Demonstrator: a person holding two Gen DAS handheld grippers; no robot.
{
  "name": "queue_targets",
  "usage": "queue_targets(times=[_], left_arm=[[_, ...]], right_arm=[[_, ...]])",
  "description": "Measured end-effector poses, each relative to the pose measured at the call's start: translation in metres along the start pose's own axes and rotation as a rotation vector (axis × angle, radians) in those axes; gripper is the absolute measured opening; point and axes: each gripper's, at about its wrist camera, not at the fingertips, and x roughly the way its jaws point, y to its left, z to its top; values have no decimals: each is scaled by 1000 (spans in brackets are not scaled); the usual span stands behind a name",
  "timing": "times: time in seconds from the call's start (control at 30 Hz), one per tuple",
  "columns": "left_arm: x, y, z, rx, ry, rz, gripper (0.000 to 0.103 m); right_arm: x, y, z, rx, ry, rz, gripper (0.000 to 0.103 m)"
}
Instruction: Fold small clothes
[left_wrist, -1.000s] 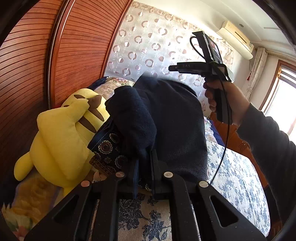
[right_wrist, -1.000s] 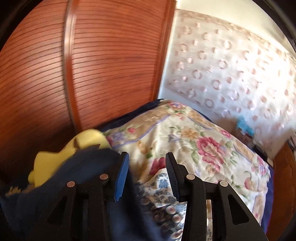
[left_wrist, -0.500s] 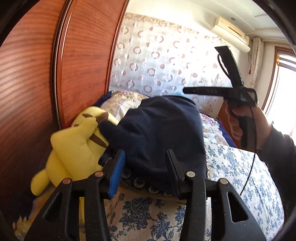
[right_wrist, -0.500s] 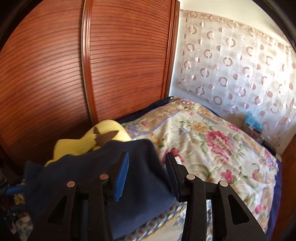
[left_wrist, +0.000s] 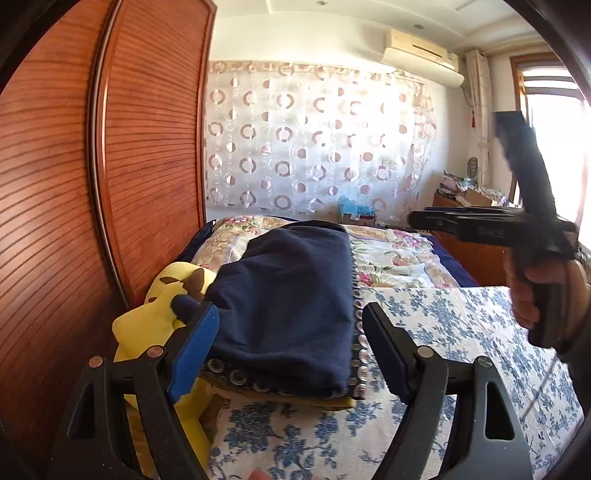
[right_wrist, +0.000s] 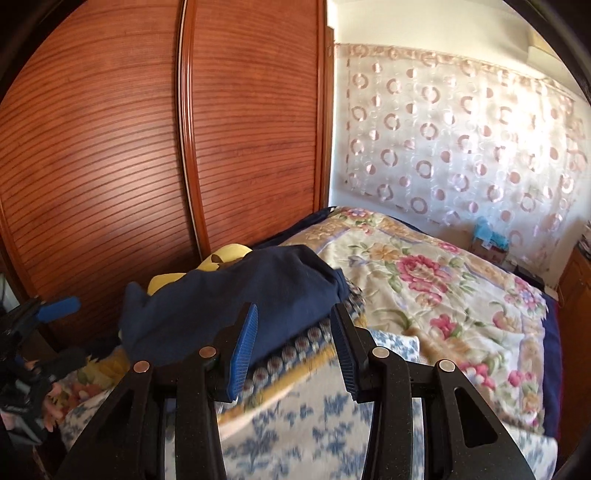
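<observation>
Bed (left_wrist: 461, 332), blue-flowered sheet: carries a flowered quilt (left_wrist: 399, 258) at the far end, a yellow plush toy (left_wrist: 147, 325) by the wardrobe side, and a patterned cushion (left_wrist: 280, 387) bearing a folded navy garment (left_wrist: 291, 295).

The wooden wardrobe (left_wrist: 74, 221) and yellow plush toy (left_wrist: 155, 314) block the left; the folded navy garment (left_wrist: 288, 302) lies ahead; open bed (left_wrist: 461, 332) lies right.

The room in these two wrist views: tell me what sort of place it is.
A home bedroom, most likely. A bed with floral covers fills the floor, slatted wooden wardrobe doors stand beside it, and a wall air conditioner hangs above a sheer curtain.
</observation>
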Motion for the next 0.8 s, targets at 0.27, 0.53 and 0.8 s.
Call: queue_targets(times=[0.27, 0.53, 0.8], left_arm=[[-11, -44, 1, 41, 7, -87, 81], [-27, -90, 4, 92, -6, -121, 81], [-48, -127, 5, 120, -15, -146, 81]], right_arm=[[-86, 12, -56, 79, -47, -94, 51], [-158, 41, -93, 156, -92, -195, 68], [-224, 75, -118, 226, -139, -316, 82]])
